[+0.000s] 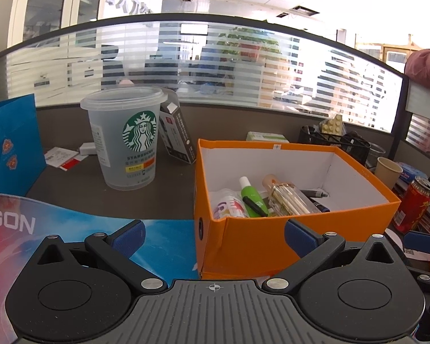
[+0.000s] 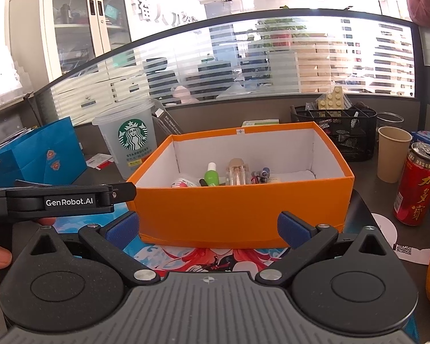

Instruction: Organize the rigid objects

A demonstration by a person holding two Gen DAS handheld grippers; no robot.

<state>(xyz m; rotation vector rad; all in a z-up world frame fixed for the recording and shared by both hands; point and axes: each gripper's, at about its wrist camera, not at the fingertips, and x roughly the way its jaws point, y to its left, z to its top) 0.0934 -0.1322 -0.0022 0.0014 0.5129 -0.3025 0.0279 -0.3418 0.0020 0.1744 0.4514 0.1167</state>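
The orange box [image 2: 243, 200] sits on the table [image 1: 172, 195] straight ahead of both grippers, holding a green bottle [image 1: 250, 196], a clear bottle [image 1: 289, 200] and pens. The right gripper [image 2: 207, 230] is level, spread wide and empty, just short of the box. The left gripper [image 1: 213, 235], beside it, is likewise released, near the box's corner.

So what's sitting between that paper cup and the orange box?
A black mesh desk organizer stands behind and between the orange box and the paper cup, clearest in the right wrist view.
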